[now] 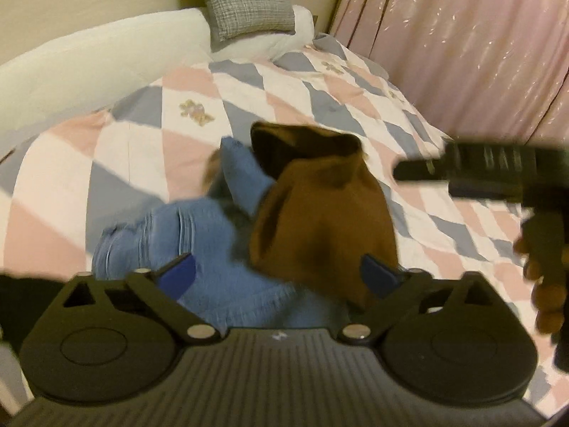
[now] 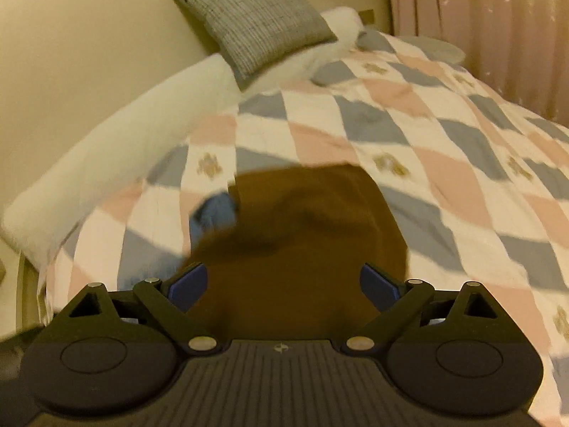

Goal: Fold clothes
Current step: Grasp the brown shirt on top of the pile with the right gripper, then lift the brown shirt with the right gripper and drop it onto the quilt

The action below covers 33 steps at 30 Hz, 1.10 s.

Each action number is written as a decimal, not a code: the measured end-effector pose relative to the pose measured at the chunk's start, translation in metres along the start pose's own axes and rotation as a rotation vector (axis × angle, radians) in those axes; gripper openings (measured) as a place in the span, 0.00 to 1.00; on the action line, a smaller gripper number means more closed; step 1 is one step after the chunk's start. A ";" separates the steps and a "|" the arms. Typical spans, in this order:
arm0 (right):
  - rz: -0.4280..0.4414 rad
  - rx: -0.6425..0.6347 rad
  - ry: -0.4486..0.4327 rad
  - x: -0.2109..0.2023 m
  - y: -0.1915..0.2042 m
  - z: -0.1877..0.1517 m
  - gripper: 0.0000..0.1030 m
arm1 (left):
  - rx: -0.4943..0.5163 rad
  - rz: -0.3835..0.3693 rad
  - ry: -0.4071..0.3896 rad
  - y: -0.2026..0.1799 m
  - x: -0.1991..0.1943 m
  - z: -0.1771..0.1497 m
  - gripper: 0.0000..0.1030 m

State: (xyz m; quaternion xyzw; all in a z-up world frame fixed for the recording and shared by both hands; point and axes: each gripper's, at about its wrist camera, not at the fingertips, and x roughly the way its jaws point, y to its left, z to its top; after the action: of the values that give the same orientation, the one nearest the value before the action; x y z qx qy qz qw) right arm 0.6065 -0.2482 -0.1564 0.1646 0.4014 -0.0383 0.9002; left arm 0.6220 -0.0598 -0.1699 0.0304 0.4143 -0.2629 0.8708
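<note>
A brown garment point(image 1: 320, 213) lies bunched on the bed beside crumpled blue jeans point(image 1: 185, 242), partly over them. My left gripper point(image 1: 279, 275) is open just above both clothes, with nothing between its blue pads point(image 1: 177, 274). In the right wrist view the same brown garment point(image 2: 298, 242) fills the space ahead of my right gripper point(image 2: 284, 284), which is open, and a bit of the jeans point(image 2: 213, 213) shows at its left. The right gripper's body point(image 1: 490, 174) and the hand holding it appear at the right edge of the left wrist view. Both views are blurred.
The clothes lie on a quilt point(image 2: 426, 149) of pink, grey and white diamonds. A long white bolster point(image 1: 92, 67) and a grey cushion point(image 2: 256, 17) rest against the wall at the bed's head. Pink curtains point(image 1: 462, 35) hang along the far side.
</note>
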 end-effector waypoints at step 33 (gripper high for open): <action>0.058 0.992 -0.147 -0.295 -0.218 -0.308 0.03 | 0.486 -0.636 0.091 -0.223 -0.133 -0.162 0.07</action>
State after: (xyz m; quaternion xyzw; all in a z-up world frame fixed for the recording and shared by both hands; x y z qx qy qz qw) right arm 0.1448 -0.3722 -0.1891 0.5806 0.2657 -0.2107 0.7402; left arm 0.3306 -0.1500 -0.1410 0.1172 0.3670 -0.6081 0.6941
